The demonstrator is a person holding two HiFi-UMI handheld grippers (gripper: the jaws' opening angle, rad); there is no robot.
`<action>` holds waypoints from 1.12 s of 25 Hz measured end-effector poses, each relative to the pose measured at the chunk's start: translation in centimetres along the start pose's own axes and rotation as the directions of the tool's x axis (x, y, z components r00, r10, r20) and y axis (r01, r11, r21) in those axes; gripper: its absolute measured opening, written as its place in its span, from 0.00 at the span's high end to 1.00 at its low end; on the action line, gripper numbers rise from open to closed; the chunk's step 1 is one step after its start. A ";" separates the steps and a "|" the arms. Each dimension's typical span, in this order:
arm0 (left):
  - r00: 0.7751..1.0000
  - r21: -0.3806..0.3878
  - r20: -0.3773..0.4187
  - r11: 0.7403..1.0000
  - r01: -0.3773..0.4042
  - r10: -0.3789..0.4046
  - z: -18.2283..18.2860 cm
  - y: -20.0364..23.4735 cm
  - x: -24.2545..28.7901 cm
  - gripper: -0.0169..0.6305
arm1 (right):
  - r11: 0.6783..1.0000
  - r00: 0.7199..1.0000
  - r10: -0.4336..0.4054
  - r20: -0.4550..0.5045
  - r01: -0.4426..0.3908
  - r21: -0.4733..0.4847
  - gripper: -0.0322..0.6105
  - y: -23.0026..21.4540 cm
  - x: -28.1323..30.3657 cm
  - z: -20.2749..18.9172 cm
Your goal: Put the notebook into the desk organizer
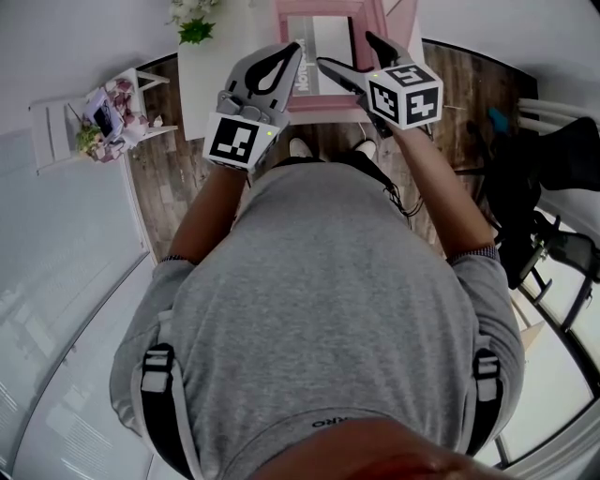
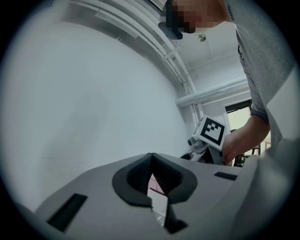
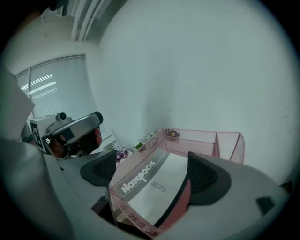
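The pink mesh desk organizer (image 1: 291, 19) stands on the table ahead of me. The notebook (image 1: 330, 39), white with a grey band that reads "NOTEBOOK", lies flat in its tray. In the right gripper view the notebook (image 3: 150, 183) rests inside the organizer (image 3: 201, 140), below and between my jaws. My right gripper (image 1: 344, 49) is open; its pads (image 3: 206, 177) stand wide apart and press on nothing. My left gripper (image 1: 292, 54) is shut and empty, just left of the organizer's front corner. It points up at the wall in its own view (image 2: 152, 176).
The organizer sits on a white table (image 1: 202, 66) with a small green plant (image 1: 195, 23) at its back. A white shelf with flowers (image 1: 108, 117) stands on the wooden floor to the left. Black equipment (image 1: 553, 159) stands to the right.
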State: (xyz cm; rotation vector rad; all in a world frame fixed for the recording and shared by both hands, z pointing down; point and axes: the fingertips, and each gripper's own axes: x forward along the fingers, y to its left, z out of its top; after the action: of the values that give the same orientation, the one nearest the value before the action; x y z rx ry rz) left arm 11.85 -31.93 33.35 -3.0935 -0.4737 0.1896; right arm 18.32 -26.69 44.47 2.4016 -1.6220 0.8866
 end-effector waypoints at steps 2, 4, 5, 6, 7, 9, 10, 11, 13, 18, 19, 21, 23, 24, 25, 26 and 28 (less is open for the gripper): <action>1.000 -0.002 0.001 1.000 0.001 -0.001 0.1 -0.3 0.1 0.95 | 0.999 0.999 -0.007 0.045 0.009 -0.037 0.21 0.3 -1.0 0.9; 1.000 -0.002 -0.001 1.000 0.003 -0.003 0.1 -0.4 0.2 0.95 | 0.997 0.996 -0.007 0.086 0.013 -0.074 0.28 0.4 -1.7 1.4; 1.000 0.001 -0.003 1.000 0.005 -0.005 0.1 -0.4 0.1 0.95 | 0.996 0.994 -0.004 0.107 0.014 -0.092 0.30 0.5 -2.0 1.6; 1.000 0.007 -0.007 1.000 0.007 -0.007 0.0 -0.5 0.1 0.95 | 0.994 0.991 0.002 0.133 0.012 -0.109 0.33 0.6 -2.4 1.8; 1.000 0.014 -0.010 1.000 0.010 -0.010 -0.1 -0.5 0.0 0.95 | 0.992 0.987 0.012 0.163 0.008 -0.124 0.38 0.8 -2.8 2.1; 1.000 0.016 -0.012 1.000 0.010 -0.010 -0.1 -0.7 0.1 0.95 | 0.988 0.974 0.035 0.225 -0.001 -0.153 0.46 1.2 -3.6 2.8; 1.000 0.009 -0.011 1.000 0.009 -0.009 -0.1 -0.8 0.2 0.95 | 0.986 0.967 0.041 0.250 0.001 -0.167 0.50 1.4 -4.0 3.0; 1.000 0.002 -0.009 1.000 0.007 -0.007 0.0 -0.8 0.3 0.95 | 0.983 0.961 0.044 0.273 0.007 -0.183 0.53 1.5 -4.4 3.3; 1.000 -0.004 -0.007 1.000 0.008 -0.008 0.1 -0.9 0.4 0.95 | 0.977 0.947 0.044 0.317 0.026 -0.213 0.62 1.8 -5.1 3.9; 1.000 -0.001 -0.002 1.000 0.013 -0.013 0.1 -1.1 0.5 0.95 | 0.970 0.901 0.051 0.432 0.059 -0.236 0.86 2.1 -6.8 5.0; 1.000 -0.002 -0.002 1.000 0.013 -0.013 0.1 -1.2 0.5 0.95 | 0.970 0.896 0.055 0.442 0.057 -0.236 0.91 2.2 -7.0 5.1; 1.000 -0.004 -0.002 1.000 0.013 -0.013 0.1 -1.2 0.6 0.95 | 0.971 0.889 0.063 0.454 0.050 -0.233 0.94 2.3 -7.3 5.2; 1.000 -0.006 -0.003 1.000 0.014 -0.014 0.0 -1.2 0.7 0.95 | 0.973 0.882 0.073 0.465 0.040 -0.229 0.94 2.2 -7.6 5.1; 1.000 -0.006 -0.003 1.000 0.015 -0.015 0.0 -1.2 0.7 0.95 | 0.973 0.879 0.078 0.470 0.035 -0.226 0.94 2.2 -7.7 5.0; 1.000 -0.005 -0.003 1.000 0.015 -0.015 -0.1 -1.2 0.7 0.95 | 0.974 0.876 0.079 0.475 0.034 -0.225 0.94 2.2 -7.8 4.9; 1.000 -0.005 -0.004 1.000 0.015 -0.015 -0.2 -1.2 0.7 0.95 | 0.974 0.874 0.078 0.479 0.037 -0.225 0.94 2.2 -7.9 4.7; 1.000 -0.008 -0.007 1.000 0.014 -0.014 -0.3 -1.2 0.8 0.95 | 0.970 0.875 0.067 0.480 0.054 -0.235 0.94 2.1 -8.1 4.4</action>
State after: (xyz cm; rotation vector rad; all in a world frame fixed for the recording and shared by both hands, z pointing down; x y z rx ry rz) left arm 12.26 -30.54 33.56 -3.0967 -0.4971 0.1775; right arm 16.14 -22.75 36.13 2.5662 -1.7594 0.0553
